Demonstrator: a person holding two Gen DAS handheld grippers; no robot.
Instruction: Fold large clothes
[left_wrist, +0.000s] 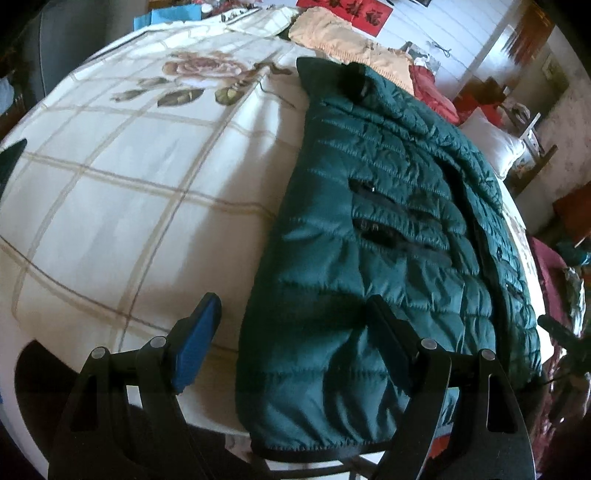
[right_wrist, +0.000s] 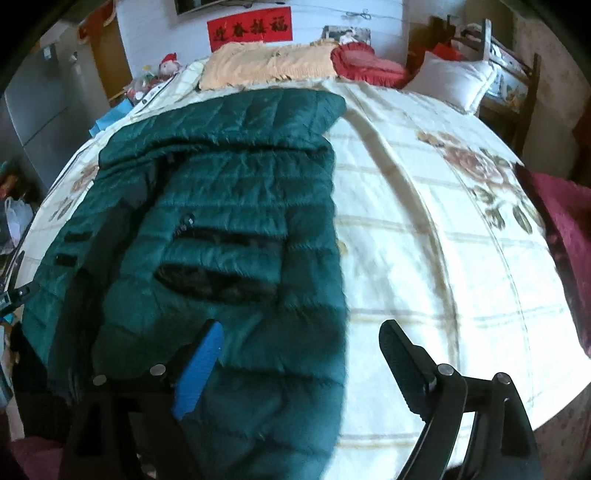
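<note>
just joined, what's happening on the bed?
A person with a gripper in each hand is folding a green puffer jacket laid out on the bed. It looks already folded lengthwise, hem at the near edge. The left gripper and the right gripper both hang open over the hem end, each straddling one side edge of the jacket. Neither is gripping it yet.
</note>
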